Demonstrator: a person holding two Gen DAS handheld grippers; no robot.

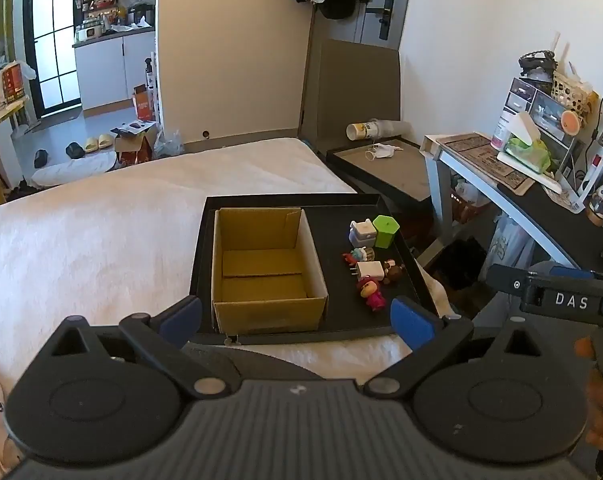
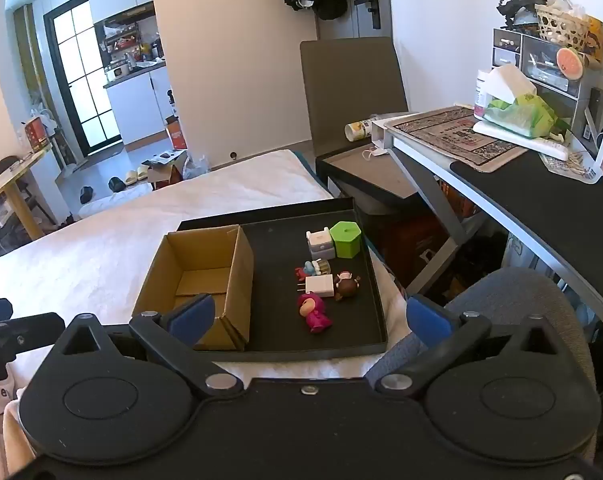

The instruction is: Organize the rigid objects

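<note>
The fingers [image 1: 181,314] of the left gripper [image 1: 297,318] and those of the right gripper [image 2: 309,318] are spread wide, holding nothing. Ahead of both, clear of them, small toys [image 2: 315,314] lie beside the cardboard box [image 1: 267,272] in a black tray [image 2: 377,320] on the bed [image 1: 101,232].

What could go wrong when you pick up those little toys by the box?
The pink figurine, white charger and brown figurine sit crowded together, so closing on one may knock its neighbours. The green hexagonal container stands near the black tray wall, leaving little finger room. The cardboard box looks light and might slide if bumped.
</note>
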